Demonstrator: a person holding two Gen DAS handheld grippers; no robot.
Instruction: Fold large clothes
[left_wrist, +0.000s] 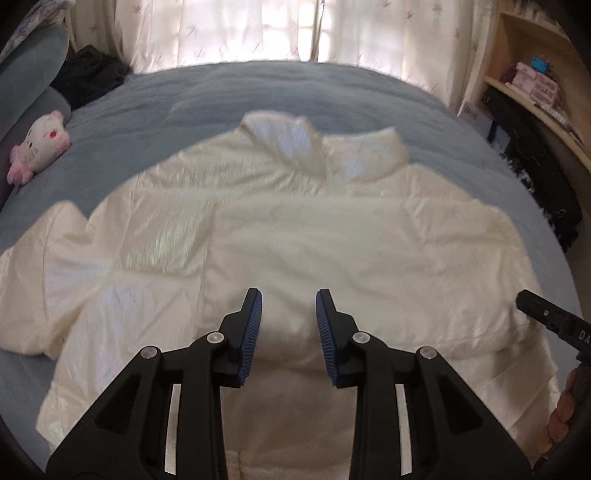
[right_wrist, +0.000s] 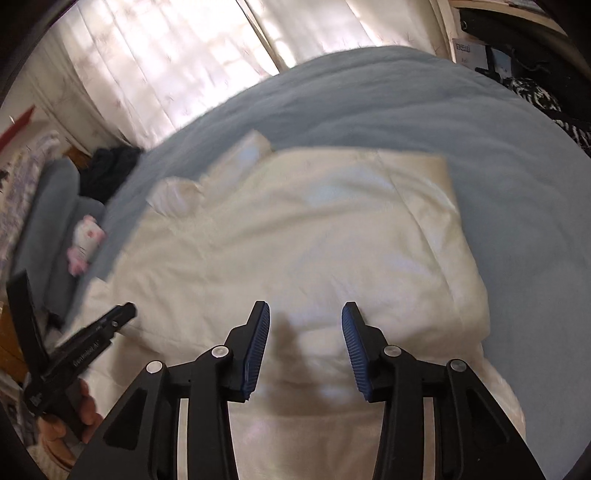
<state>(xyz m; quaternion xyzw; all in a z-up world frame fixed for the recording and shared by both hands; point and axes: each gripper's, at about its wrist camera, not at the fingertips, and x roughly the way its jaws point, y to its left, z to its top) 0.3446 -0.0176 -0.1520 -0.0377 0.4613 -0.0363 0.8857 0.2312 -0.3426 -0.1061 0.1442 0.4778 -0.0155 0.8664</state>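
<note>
Both grippers, left gripper (left_wrist: 288, 328) and right gripper (right_wrist: 306, 339), hover with jaws apart and empty over a cream puffy jacket (left_wrist: 295, 236) spread on the blue bed (left_wrist: 258, 92), so each should probably pinch one hem corner evenly before folding.

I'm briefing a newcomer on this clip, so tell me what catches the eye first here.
A big cream puffy jacket lies spread over the grey-blue bedcover, collar toward the curtained window. Both the left gripper and the right gripper are open above its near hem, gripping nothing. A pink-and-white plush toy lies at the bed's left edge.
</note>
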